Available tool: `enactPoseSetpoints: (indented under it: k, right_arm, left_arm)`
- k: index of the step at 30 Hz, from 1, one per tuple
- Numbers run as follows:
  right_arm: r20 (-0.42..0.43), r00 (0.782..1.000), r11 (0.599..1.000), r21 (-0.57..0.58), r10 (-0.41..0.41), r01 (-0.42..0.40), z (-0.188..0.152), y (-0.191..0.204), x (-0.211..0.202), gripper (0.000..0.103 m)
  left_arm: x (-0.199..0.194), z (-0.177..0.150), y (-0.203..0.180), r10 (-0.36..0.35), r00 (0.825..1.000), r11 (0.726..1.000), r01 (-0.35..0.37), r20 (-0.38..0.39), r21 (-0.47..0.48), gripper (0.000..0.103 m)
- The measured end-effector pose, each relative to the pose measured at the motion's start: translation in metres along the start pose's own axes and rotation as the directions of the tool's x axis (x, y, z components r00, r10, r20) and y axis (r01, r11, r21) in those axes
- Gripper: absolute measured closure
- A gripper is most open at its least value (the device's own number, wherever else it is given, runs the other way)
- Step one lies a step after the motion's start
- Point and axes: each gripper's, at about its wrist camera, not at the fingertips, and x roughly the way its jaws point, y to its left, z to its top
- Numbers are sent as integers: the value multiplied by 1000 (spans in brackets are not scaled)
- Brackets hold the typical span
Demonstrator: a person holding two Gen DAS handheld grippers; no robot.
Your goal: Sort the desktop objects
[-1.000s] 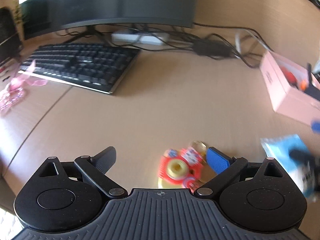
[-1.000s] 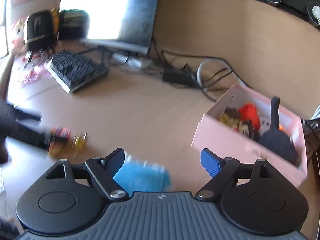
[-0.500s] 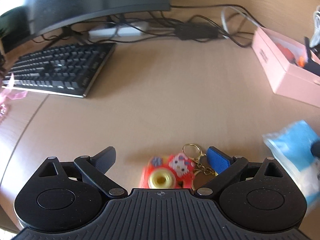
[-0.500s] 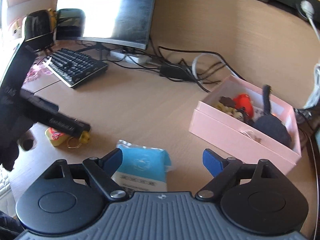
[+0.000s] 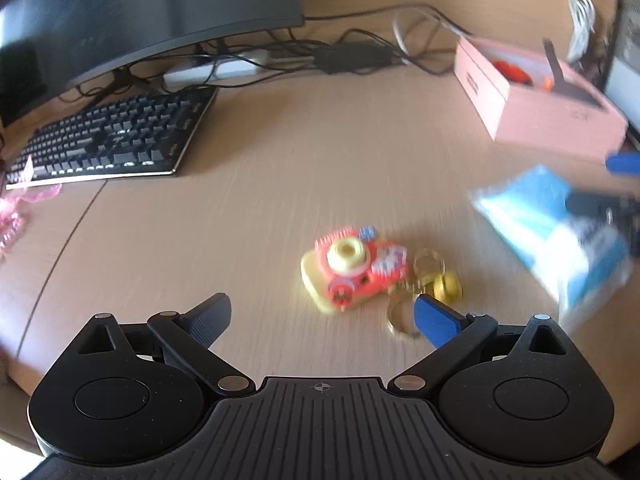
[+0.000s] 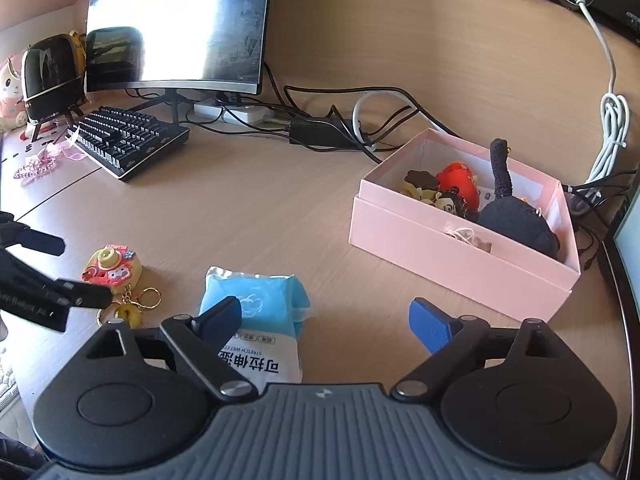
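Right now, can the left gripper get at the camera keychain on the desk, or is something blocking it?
Probably yes. The left gripper has its jaws open and the camera keychain lies just ahead of them on bare desk. The blue wipes pack sits apart, to its right.

My worktop [image 6: 280, 208] carries a pink box [image 6: 460, 256] toward its right edge, a keyboard [image 6: 128, 140] at the back left, and a wipes pack [image 6: 256, 312] and camera keychain [image 6: 112, 270] near the front edge.
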Motion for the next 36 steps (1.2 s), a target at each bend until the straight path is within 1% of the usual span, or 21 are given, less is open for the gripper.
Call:
enactPoseSetpoints:
  k: [3, 5, 7, 9, 10, 11, 13, 16, 18, 21, 24, 26, 28, 29, 31, 34, 36]
  right_arm:
    - [4, 1000, 1000, 7, 7, -7, 0, 1, 0, 10]
    - [13, 1000, 1000, 1, 22, -22, 0, 4, -3, 10]
    - [18, 999, 999, -30, 44, -44, 1, 10, -5, 10]
    - [21, 998, 996, -65, 58, -56, 0, 16, -4, 10]
    - [20, 998, 995, -75, 65, -63, 0, 18, -4, 10]
    - [17, 997, 994, -79, 74, -73, 1, 20, -3, 10]
    - [16, 996, 993, -85, 86, -84, 1, 22, -1, 10]
    - [18, 996, 992, -91, 87, -85, 2, 26, 1, 10]
    - [11, 996, 992, -96, 85, -84, 1, 27, 1, 10]
    - [7, 996, 989, -119, 86, -84, 0, 28, -3, 10]
    - [15, 997, 989, -130, 72, -69, -2, 24, -9, 6]
    - [20, 998, 992, -115, 55, -53, -3, 18, -13, 5]
    - [16, 999, 995, -88, 40, -38, -5, 11, -13, 5]
    - [12, 999, 997, -74, 34, -33, -6, 8, -12, 5]
    - [8, 999, 998, -49, 36, -35, -9, 4, -11, 4]
    - [12, 999, 998, -52, 39, -38, -10, 6, -12, 4]
    - [14, 999, 997, -58, 46, -45, -11, 8, -13, 4]
  left_arm:
    - [-1, -7, -7, -1, 1000, 999, 2, -16, 36, 2]
    - [-3, -11, -11, -6, 1000, 999, 7, -14, 42, 2]
    - [-6, -14, -15, -35, 999, 998, 36, -24, 53, 2]
    - [-11, -18, -20, -96, 995, 992, 99, -42, 79, 2]
    - [-14, -21, -23, -114, 993, 989, 117, -42, 88, 2]
    - [-17, -24, -25, -114, 993, 989, 117, -36, 92, 2]
    - [-16, -25, -25, -87, 996, 993, 89, -24, 79, 2]
    - [-7, -19, -17, -34, 999, 999, 34, -8, 6, 2]
    - [-1, -14, -13, -9, 1000, 1000, 9, -4, -25, 2]
    - [3, -10, -11, -9, 1000, 999, 8, -7, -46, 1]
    - [-3, -16, -14, -26, 999, 1000, 26, -19, -18, 0]
    - [-7, -19, -13, 14, 1000, 1000, -14, -14, -14, 0]
    - [-5, -16, -11, 89, 996, 995, -89, -12, -43, 0]
    - [-4, -14, -11, 101, 995, 994, -102, -13, -49, 0]
    - [-3, -11, -15, 74, 997, 997, -74, -17, -30, 0]
    - [-5, -11, -29, -24, 999, 1000, 24, -24, 20, 0]
    - [-7, -13, -35, -59, 998, 998, 59, -17, 30, 0]
